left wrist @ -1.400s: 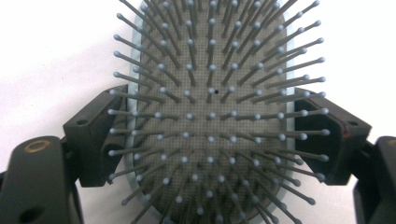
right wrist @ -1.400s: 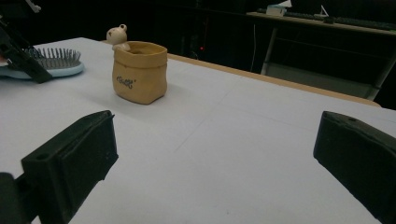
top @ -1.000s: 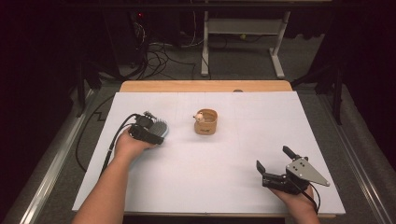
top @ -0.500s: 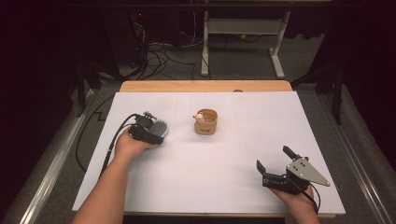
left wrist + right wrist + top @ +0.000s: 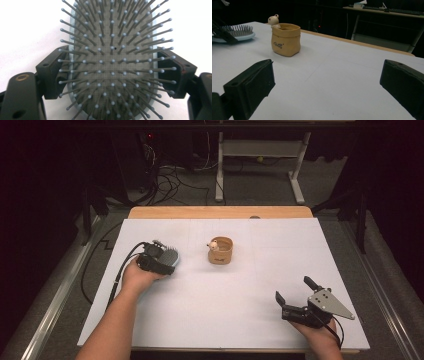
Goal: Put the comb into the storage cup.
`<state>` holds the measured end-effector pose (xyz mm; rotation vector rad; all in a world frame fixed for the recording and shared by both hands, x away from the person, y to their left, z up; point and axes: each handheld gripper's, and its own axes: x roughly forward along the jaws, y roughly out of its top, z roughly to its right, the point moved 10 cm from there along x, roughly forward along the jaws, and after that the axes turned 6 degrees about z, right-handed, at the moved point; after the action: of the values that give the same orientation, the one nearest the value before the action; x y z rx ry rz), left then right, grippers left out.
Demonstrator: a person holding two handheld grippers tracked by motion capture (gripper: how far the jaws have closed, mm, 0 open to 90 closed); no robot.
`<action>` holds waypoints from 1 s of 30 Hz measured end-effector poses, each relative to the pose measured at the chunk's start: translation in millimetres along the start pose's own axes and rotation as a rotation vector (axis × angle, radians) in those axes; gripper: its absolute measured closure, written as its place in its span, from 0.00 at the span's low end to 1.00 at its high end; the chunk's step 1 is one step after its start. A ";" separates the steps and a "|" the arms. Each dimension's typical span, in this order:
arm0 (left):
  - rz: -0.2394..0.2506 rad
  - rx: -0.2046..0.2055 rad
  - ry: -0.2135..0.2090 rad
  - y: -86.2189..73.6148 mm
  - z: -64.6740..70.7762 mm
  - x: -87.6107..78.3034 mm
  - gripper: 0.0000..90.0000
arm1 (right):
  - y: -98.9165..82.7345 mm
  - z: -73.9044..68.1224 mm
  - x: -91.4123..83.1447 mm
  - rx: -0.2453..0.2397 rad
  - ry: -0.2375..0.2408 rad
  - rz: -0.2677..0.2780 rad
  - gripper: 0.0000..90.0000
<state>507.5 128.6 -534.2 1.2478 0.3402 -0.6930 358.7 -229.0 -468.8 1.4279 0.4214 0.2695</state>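
Note:
A pale blue hairbrush (image 5: 170, 255) with grey bristles lies bristles-up on the left of the white table cover (image 5: 225, 320). My left gripper (image 5: 164, 261) is shut on it. In the left gripper view both black fingers (image 5: 53, 75) press on the sides of the hairbrush (image 5: 112, 62). My right gripper (image 5: 294, 290) rests near the front right edge, open, with nothing between its jaws. A small tan pot (image 5: 221, 251) with a little bear figure (image 5: 213, 245) on its rim stands mid-table, between the two grippers. The right gripper view has the pot (image 5: 286, 40) far ahead to the left and the hairbrush (image 5: 238, 31) beyond it.
A wooden table edge (image 5: 220, 212) runs along the back of the white cover. Behind the table are a white desk frame (image 5: 260, 155) and loose cables (image 5: 165, 175) on the floor. A metal rail (image 5: 55, 300) runs along the left side.

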 end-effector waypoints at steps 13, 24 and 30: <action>0.076 -0.005 -0.064 10.1 7.0 -22.2 0.23 | 0.4 -0.3 0.0 0.000 -0.001 0.003 0.00; 0.183 -0.041 -0.142 24.8 18.5 -48.4 0.23 | 0.9 -0.5 -0.2 -0.002 -0.003 0.004 0.00; 0.244 -0.056 -0.191 31.2 24.6 -61.9 0.23 | 1.0 -1.1 -0.1 -0.004 -0.001 0.004 0.00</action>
<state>477.9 128.3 -466.8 1.1363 0.0476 -0.5825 358.1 -227.9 -467.9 1.4250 0.4165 0.2727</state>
